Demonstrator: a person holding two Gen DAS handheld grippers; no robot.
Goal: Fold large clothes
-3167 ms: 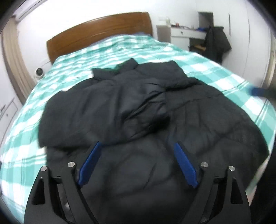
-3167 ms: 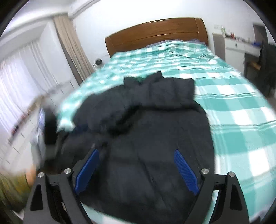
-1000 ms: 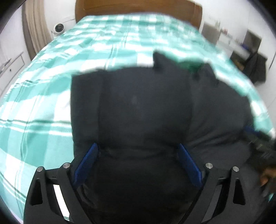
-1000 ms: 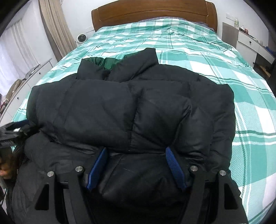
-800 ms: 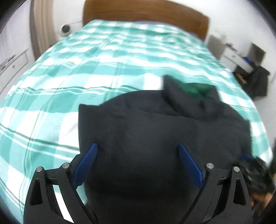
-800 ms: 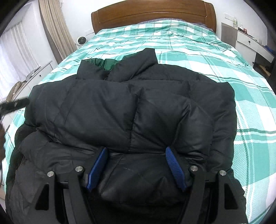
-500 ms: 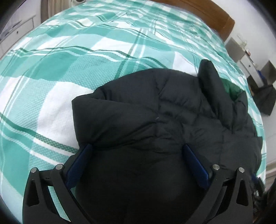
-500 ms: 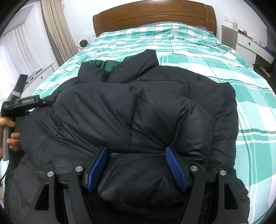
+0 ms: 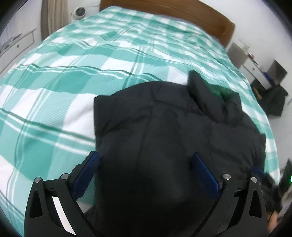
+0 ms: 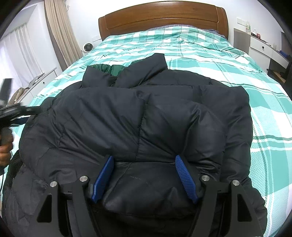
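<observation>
In the left wrist view, the green-and-white checked bed [image 9: 76,76] fills the left half and top of the frame, with a curtain [image 9: 48,16] and a small round white device [image 9: 79,12] at the upper left. The black puffer jacket [image 9: 173,127] lies on the bed from the centre to the lower right of the frame, its collar with green lining [image 9: 220,91] pointing to the upper right. The left gripper [image 9: 144,158] sits at the bottom centre, its blue-padded jaws spread wide over the jacket's near edge; the left pad is beside the jacket's left side, the right pad over the dark cloth. The cloth between them is blurred, so a grasp cannot be told. A wooden headboard [image 9: 182,11] runs along the top, and a white dresser [image 9: 251,60] stands at the upper right.

In the right wrist view, a hand holding the other tool [image 10: 7,118] shows at the far left edge, touching the jacket's left side. The jacket [image 10: 138,118] fills the centre, sleeves folded across its front. The right gripper [image 10: 144,160] is at the bottom centre, jaws partly apart with a bulge of jacket fabric pushed between the blue pads. Checked bedding lies bare along the right of the frame.
</observation>
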